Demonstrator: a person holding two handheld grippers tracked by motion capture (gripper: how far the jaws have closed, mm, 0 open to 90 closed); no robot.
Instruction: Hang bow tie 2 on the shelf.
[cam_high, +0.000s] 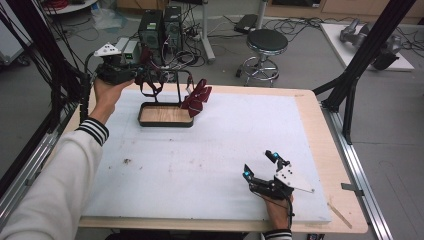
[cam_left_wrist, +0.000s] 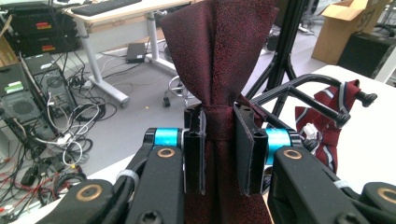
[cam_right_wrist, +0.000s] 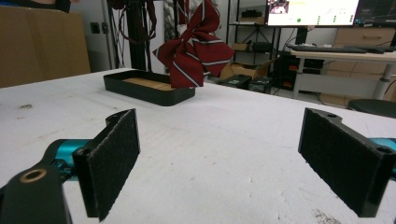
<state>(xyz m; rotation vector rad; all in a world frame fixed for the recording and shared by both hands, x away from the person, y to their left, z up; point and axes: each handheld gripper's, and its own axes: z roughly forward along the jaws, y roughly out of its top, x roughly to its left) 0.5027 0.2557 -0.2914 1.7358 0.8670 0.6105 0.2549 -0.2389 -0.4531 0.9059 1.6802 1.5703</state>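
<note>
My left gripper (cam_high: 144, 75) is held up at the table's far left corner, beside a black rack (cam_high: 178, 85). In the left gripper view its jaws (cam_left_wrist: 219, 149) are shut on a plain dark red fabric strip (cam_left_wrist: 217, 56) that stands up between the pads. A red bow tie with pale stripes (cam_high: 197, 97) hangs from the rack's arm (cam_left_wrist: 317, 100) over the right end of the black tray base (cam_high: 145, 121). My right gripper (cam_high: 260, 164) rests low near the front right of the white mat, open, with nothing between its pads (cam_right_wrist: 116, 154). It faces the striped bow tie (cam_right_wrist: 194, 49) and the tray (cam_right_wrist: 149, 86).
The white mat (cam_high: 210, 150) covers most of the wooden table. Behind the table stand a stool (cam_high: 266, 42), computer towers (cam_high: 160, 27) and floor cables. Black frame posts (cam_high: 360, 60) rise at the right, and a rail runs along each side.
</note>
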